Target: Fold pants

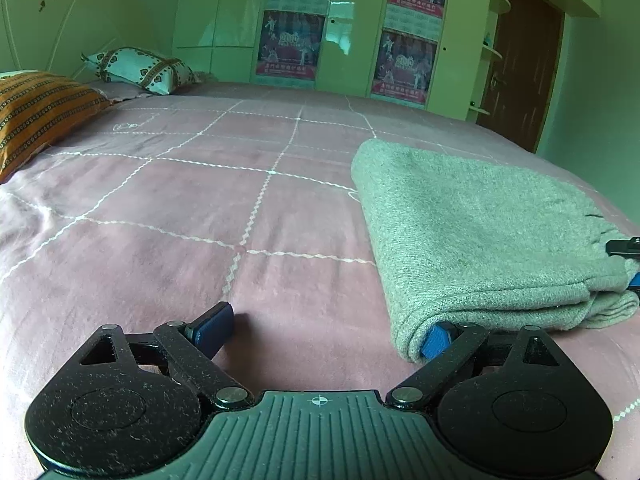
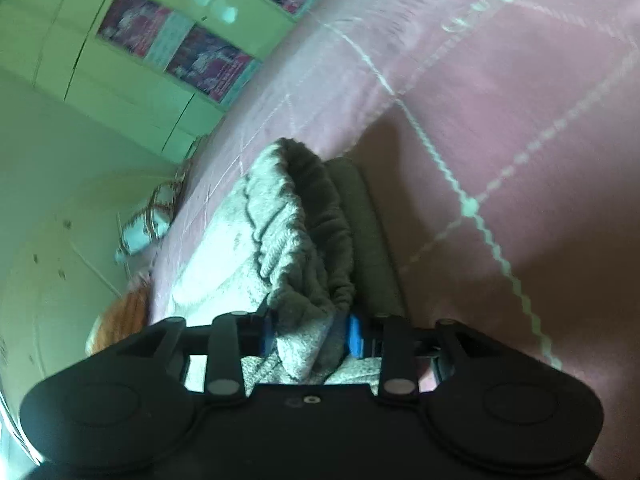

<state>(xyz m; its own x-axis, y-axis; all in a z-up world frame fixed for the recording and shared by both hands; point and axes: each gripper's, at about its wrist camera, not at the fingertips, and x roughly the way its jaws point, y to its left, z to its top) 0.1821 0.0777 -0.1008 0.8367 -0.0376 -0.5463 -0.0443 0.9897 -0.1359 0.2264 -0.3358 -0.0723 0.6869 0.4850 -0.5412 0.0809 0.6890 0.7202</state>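
Grey knitted pants (image 1: 472,232) lie folded in layers on the right side of a pink bed cover (image 1: 200,208). My left gripper (image 1: 324,334) stands wide open, low over the cover. Its right blue pad (image 1: 436,338) touches the near left corner of the fold, and its left pad (image 1: 212,328) rests on bare cover. In the right wrist view, my right gripper (image 2: 310,336) is shut on the gathered waistband of the pants (image 2: 296,232), with fabric bunched between its blue pads. That right gripper (image 1: 628,264) also shows at the right edge of the left wrist view, at the pants' side.
An orange patterned pillow (image 1: 36,112) and a white patterned pillow (image 1: 140,68) lie at the head of the bed, far left. Green wardrobes with posters (image 1: 360,40) and a brown door (image 1: 520,60) stand beyond the bed. The bed's edge runs just right of the pants.
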